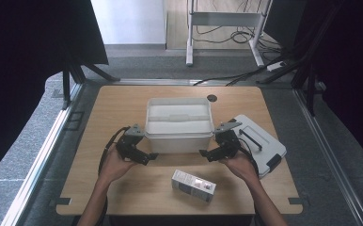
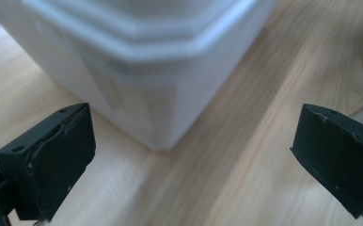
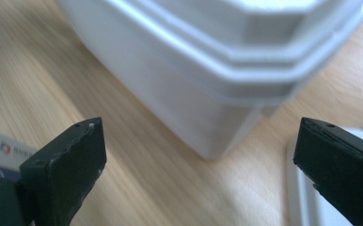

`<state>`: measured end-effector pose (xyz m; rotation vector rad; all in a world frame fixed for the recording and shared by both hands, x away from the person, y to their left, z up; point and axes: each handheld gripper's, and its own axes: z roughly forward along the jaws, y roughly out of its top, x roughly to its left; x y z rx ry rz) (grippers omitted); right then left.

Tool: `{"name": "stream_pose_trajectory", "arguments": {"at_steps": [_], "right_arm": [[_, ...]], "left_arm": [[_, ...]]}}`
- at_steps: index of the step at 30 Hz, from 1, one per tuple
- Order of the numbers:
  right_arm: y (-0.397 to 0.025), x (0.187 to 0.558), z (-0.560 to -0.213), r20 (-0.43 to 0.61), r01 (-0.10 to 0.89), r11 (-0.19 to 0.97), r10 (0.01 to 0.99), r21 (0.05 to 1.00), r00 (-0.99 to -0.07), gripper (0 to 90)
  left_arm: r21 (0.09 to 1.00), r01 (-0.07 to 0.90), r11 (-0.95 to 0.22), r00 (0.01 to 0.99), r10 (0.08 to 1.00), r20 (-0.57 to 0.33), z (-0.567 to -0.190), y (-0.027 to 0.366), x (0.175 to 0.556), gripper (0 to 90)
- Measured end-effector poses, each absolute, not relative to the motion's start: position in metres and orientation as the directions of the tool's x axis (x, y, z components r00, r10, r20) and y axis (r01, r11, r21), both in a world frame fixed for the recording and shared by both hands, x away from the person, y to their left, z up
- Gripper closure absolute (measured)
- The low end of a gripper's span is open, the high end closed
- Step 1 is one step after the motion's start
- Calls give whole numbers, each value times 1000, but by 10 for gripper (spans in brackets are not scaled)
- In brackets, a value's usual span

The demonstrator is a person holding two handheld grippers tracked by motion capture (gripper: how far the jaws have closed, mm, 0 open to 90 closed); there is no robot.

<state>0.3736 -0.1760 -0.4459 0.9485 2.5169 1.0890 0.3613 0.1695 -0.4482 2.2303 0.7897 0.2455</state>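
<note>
Small printed cardboard carton (image 1: 193, 185) waits nearest; my left gripper (image 1: 144, 153) and right gripper (image 1: 208, 153), fingers wide and empty, flank the translucent white plastic bin (image 1: 178, 123); next, probably grip its sides.

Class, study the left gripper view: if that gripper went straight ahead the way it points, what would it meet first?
Most likely the near corner of the white bin, centred between the left gripper's open jaws; depth is hard to judge.

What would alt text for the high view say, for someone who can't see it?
A person's hands hold the left gripper and right gripper, jaws open, at the near corners of a white bin on a table. A lid lies right; a small box lies nearer.
</note>
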Motion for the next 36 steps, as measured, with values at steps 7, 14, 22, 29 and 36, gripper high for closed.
{"name": "stream_pose_trajectory", "arguments": {"at_steps": [7,14,22,29,36], "right_arm": [[-168,383,-446,32,443,505,632,741,-774,71],[-168,383,-444,28,443,518,626,731,-779,84],[-170,368,-444,37,432,527,603,732,-797,83],[-176,349,-444,41,414,529,580,741,-814,90],[-178,329,-444,49,408,534,562,741,-825,89]], "left_arm": [[712,460,-530,788,613,-53,-442,162,373,0],[720,466,-515,787,613,-71,-441,163,371,0],[714,449,-537,793,608,-41,-441,162,357,0],[727,439,-528,812,579,-70,-442,166,338,0],[721,429,-544,820,569,-58,-441,166,323,0]]}}
